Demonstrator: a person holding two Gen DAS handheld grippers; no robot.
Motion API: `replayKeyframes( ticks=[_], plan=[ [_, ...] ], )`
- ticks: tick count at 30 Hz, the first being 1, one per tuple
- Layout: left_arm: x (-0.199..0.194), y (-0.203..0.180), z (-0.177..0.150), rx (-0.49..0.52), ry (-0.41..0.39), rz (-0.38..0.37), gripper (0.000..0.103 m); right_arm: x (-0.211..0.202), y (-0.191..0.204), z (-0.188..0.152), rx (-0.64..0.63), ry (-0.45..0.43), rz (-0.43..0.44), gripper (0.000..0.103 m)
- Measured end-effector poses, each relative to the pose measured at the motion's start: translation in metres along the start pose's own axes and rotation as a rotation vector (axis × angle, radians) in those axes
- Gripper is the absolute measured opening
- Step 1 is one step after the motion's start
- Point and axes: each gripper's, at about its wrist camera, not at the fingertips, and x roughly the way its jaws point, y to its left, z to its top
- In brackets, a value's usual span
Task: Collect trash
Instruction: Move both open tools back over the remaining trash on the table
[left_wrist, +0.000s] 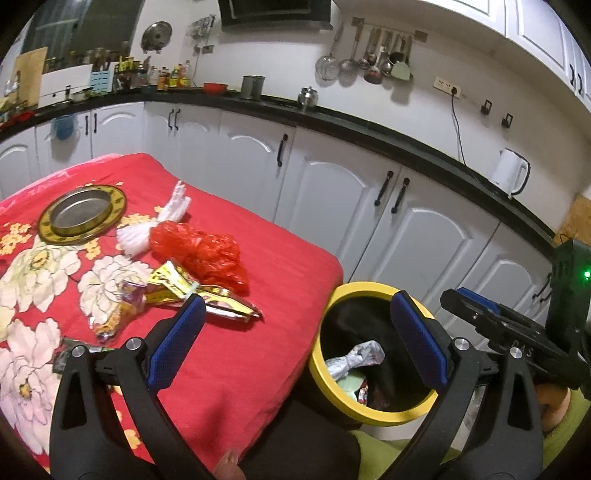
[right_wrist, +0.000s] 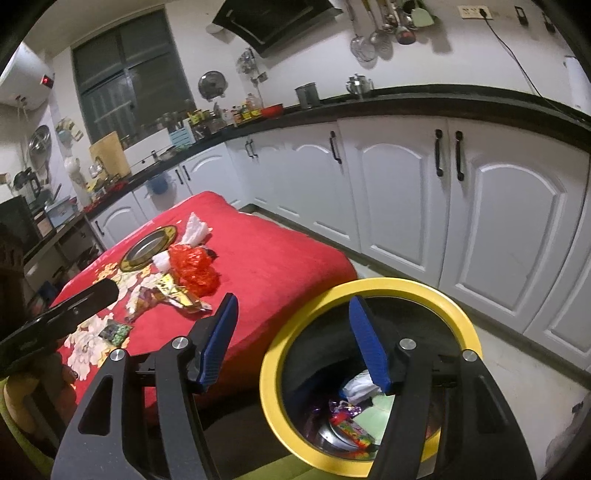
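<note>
A yellow-rimmed black trash bin (left_wrist: 373, 417) (right_wrist: 369, 288) stands on the floor beside a table with a red flowered cloth (left_wrist: 258, 295) (right_wrist: 280, 258). Wrappers and crumpled paper lie inside the bin. On the cloth lie a crumpled red plastic bag (left_wrist: 207, 254) (right_wrist: 194, 267), white shredded plastic (left_wrist: 162, 221) (right_wrist: 194, 229), a gold foil wrapper (left_wrist: 199, 295) (right_wrist: 177, 295), a purple-yellow snack packet (left_wrist: 118, 310) and a small dark packet (right_wrist: 114, 330). My left gripper (left_wrist: 295, 343) is open and empty, over the table edge and bin. My right gripper (right_wrist: 291, 343) is open and empty above the bin.
A metal bowl on a gold-rimmed plate (left_wrist: 83, 214) (right_wrist: 149, 247) sits at the table's far side. White kitchen cabinets (left_wrist: 332, 192) (right_wrist: 480, 203) under a black counter run behind. A white kettle (left_wrist: 511, 177) stands on the counter.
</note>
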Motion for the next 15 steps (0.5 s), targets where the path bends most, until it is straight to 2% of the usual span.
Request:
replayKeyframes(
  ticks=[11,15],
  plan=[
    [-0.015,0.03,0.006,-0.041,-0.034,0.039,0.092,0.009,0.044,0.009,-0.074,0.015,0.071,0.061],
    [-0.022,0.041,0.009,-0.058,-0.054,0.052,0.092,0.011,0.058,0.015,-0.094,0.009,0.094,0.065]
  ],
)
